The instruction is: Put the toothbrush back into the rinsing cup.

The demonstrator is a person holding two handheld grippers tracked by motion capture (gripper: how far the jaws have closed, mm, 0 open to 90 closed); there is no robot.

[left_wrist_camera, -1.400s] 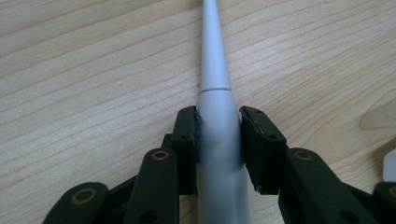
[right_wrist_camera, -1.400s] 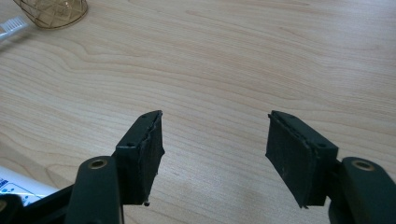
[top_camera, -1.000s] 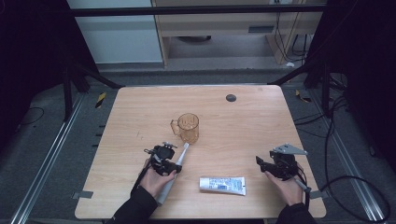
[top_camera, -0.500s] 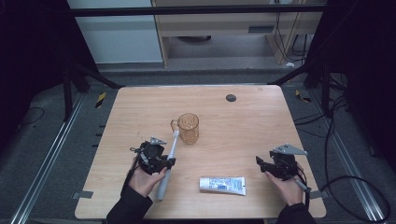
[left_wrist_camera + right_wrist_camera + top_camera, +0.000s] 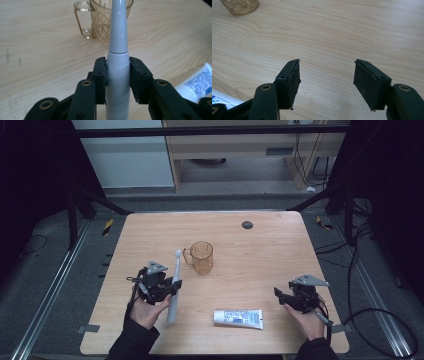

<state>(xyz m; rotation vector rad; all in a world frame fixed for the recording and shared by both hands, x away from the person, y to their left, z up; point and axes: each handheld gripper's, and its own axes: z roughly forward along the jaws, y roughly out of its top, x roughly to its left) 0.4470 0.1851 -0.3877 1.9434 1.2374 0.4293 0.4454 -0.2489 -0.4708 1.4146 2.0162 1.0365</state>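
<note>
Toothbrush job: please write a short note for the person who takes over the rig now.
Left gripper: shut on the electric toothbrush, lifted off the table, head pointing toward the amber cup.
Right gripper: open, holding nothing, low over the table beside the toothpaste tube.
Done: toothbrush picked up.
Left, probably: stand the toothbrush in the cup; the toothpaste tube lies untouched.

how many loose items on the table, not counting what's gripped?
3. A clear amber glass mug stands mid-table, a white toothpaste tube lies near the front edge, and a small dark round disc sits toward the far edge. Nothing seems hidden.
</note>
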